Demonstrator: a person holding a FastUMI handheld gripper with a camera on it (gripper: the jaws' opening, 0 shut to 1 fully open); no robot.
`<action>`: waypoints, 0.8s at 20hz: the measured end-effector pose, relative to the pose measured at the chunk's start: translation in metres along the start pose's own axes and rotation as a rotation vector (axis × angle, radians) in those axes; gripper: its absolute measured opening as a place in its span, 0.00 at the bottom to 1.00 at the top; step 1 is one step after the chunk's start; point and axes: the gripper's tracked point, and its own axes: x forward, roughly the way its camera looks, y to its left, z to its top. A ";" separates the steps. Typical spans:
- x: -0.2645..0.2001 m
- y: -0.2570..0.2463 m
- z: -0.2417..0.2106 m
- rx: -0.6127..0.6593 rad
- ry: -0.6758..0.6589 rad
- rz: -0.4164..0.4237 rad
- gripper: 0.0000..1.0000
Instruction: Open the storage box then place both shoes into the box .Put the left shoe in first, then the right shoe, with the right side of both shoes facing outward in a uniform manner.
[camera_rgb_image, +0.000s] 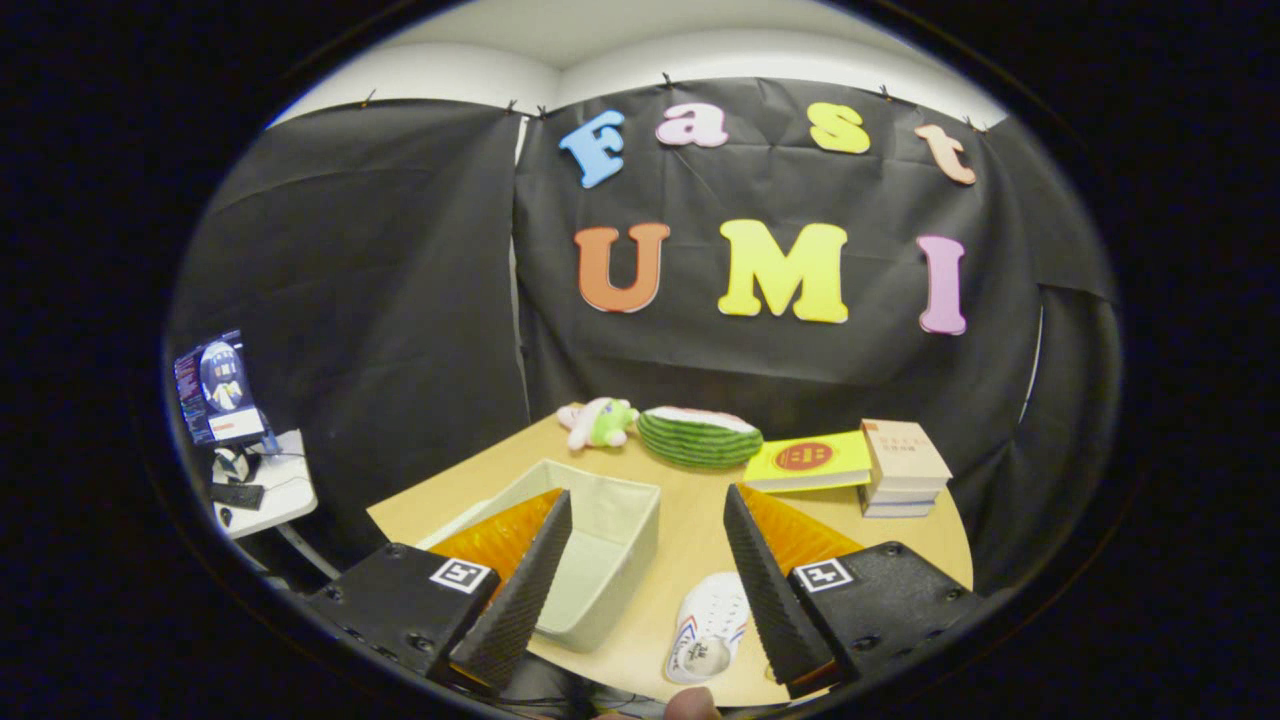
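The claw (645, 570) hangs above the near edge of the counter (700, 520) with its fingers spread wide and nothing between them but air. Under the left finger sits the storage box (600, 550), a pale green, open-topped bin with no lid on it that I can see; its inside looks empty, though the finger hides its near corner. Just inside the right finger, at the counter's near edge, lies a white shoe (708, 630) with coloured trim along the side, its sole turned partly up toward the camera. The right finger covers part of it, so I cannot tell whether it is the left or the right shoe, nor where the other one lies.

The shoe looks small and light, a soft sneaker with a stiffer rubber sole. The upper would likely give under pressure, so a pinch across the toe cloth could slip or fold. The firmer hold is probably across the sole and the side wall near the middle or the heel, where both fingers would meet something stiff; the heel collar is another fair place. The box walls look thin and light as well, so a shoe pushed hard against them may shove the box along the counter.

At the far edge lie a plush toy (598, 422), a watermelon-slice cushion (700, 436) and a stack of books (850, 465), well apart from the work.
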 end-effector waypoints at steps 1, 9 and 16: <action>0.003 -0.011 -0.012 0.023 0.040 -0.009 0.95; 0.031 -0.063 -0.125 0.135 0.382 -0.036 0.95; 0.061 -0.097 -0.207 0.148 0.637 -0.066 0.95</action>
